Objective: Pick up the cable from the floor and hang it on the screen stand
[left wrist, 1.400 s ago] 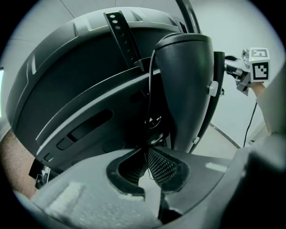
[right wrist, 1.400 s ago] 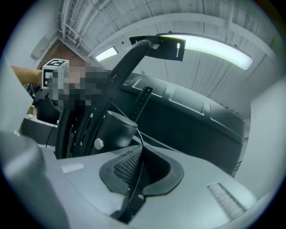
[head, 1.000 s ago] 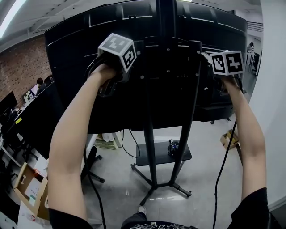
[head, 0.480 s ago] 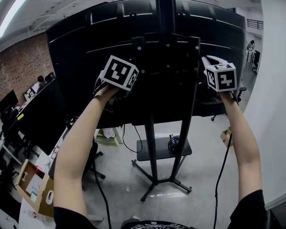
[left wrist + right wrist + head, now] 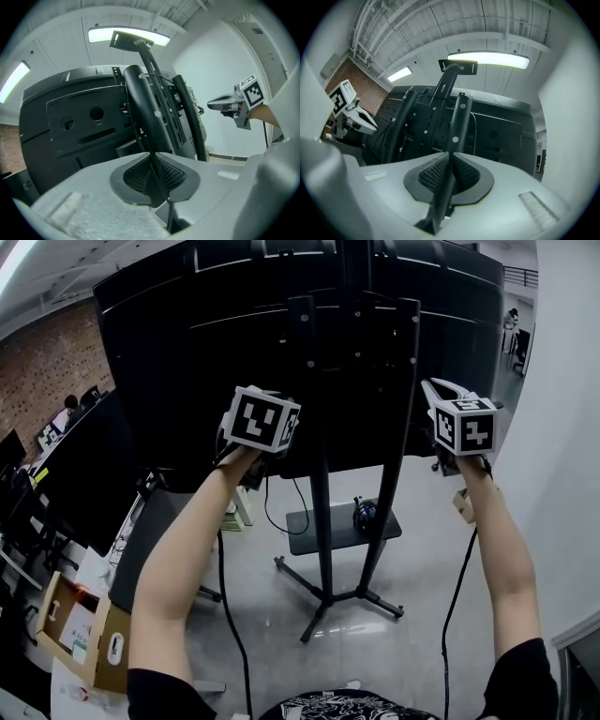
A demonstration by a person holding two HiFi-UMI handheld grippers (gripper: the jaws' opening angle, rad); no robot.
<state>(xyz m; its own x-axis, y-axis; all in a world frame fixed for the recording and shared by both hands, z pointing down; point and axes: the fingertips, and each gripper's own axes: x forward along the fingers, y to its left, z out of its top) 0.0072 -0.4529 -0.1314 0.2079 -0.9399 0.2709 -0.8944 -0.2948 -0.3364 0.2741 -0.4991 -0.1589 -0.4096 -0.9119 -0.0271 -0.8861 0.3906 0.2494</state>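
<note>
The black screen stand [image 5: 323, 474] carries a big black screen [image 5: 187, 352], seen from behind. My left gripper [image 5: 258, 427] hovers at the screen's lower edge, left of the centre post. My right gripper [image 5: 441, 395] hangs level with it, to the right of the stand's right upright. In the left gripper view the jaws [image 5: 151, 157] stand together on a thin dark slit with nothing between them. The right gripper's jaws [image 5: 451, 157] are also together and empty. A thin black wire [image 5: 149, 93] runs down the near upright. I cannot pick out the cable itself against the black stand.
A low shelf [image 5: 319, 545] on the stand holds a dark blue bundle [image 5: 364, 515]. The stand's feet [image 5: 356, 601] spread over the grey floor. Cardboard boxes [image 5: 80, 634] and dark monitors [image 5: 66, 493] crowd the left. A white wall [image 5: 562, 474] closes the right. Black leads [image 5: 230, 606] dangle under both arms.
Both grippers have come down from the stand's upper bracket to the level of the screen's lower edge. The left one also moved slightly right.
</note>
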